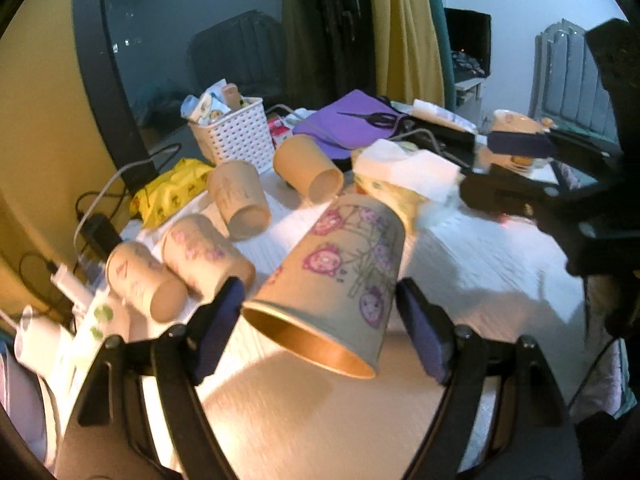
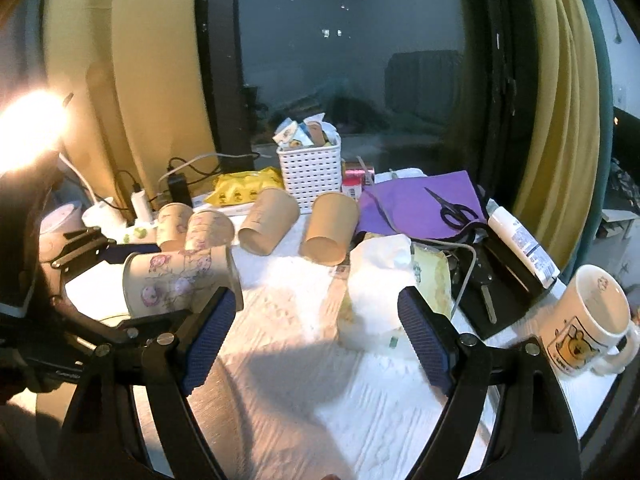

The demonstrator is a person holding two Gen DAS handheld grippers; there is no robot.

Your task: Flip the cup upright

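A paper cup with pink cartoon prints (image 1: pixel 340 276) sits between the blue pads of my left gripper (image 1: pixel 320 320), tilted with its open mouth toward the camera and down. The pads stand at the cup's rim; the left one touches it and a small gap shows on the right. In the right wrist view the same cup (image 2: pixel 176 280) lies on its side in the left gripper, raised over the white cloth (image 2: pixel 300 300). My right gripper (image 2: pixel 316 332) is open and empty above the cloth, near a tissue-covered pack (image 2: pixel 376 276).
Several more paper cups (image 1: pixel 240 200) lie on their sides at the back left. A white basket (image 1: pixel 236 132), a yellow packet (image 1: pixel 176 188), purple paper with scissors (image 2: pixel 456 212), a white mug (image 2: pixel 588 316), chargers and cables (image 1: pixel 96 232) crowd the table.
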